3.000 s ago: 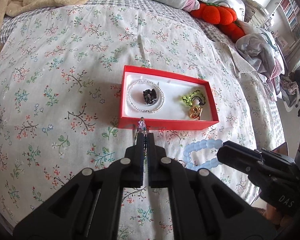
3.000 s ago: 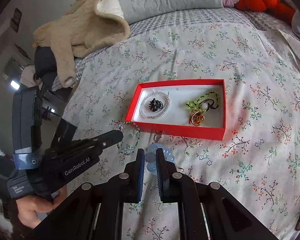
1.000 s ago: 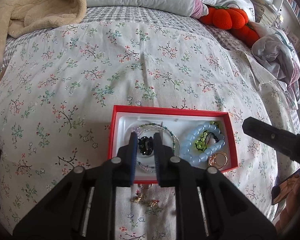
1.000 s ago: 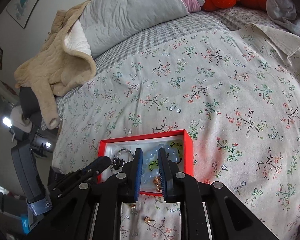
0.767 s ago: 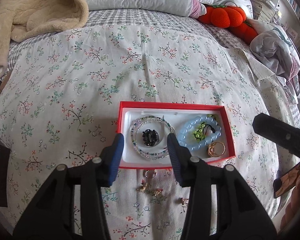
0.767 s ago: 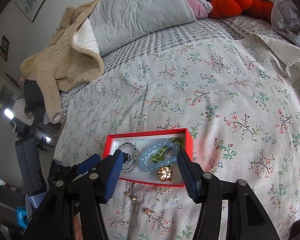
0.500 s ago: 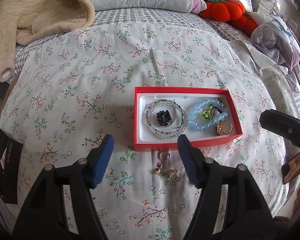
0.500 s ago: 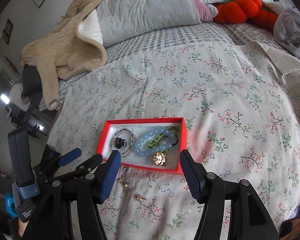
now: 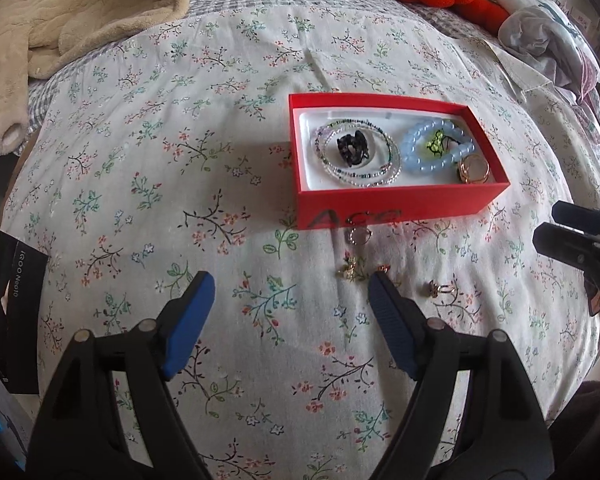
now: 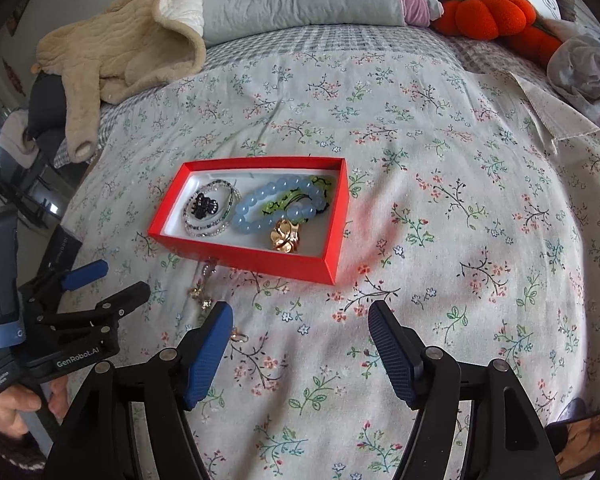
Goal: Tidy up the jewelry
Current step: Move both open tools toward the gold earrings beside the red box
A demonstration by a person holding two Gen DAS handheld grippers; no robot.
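Both my tools are released — left tool (image 9: 288, 292), right tool (image 10: 300, 320). The earrings (image 9: 354, 270) on the bed (image 9: 140, 160) look tiny, light and snaggy — I'd pinch one by its hook.

We see 2 wrist views looking down the bed toward the pillows. Both share the red box (image 9: 400, 200) (image 10: 260, 258) — ours from left and right.

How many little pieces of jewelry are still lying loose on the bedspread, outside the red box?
4, though small ones may blend into the floral print: a ring right against the red box, a gold charm below it, a tiny piece beside that, and another ring further right.
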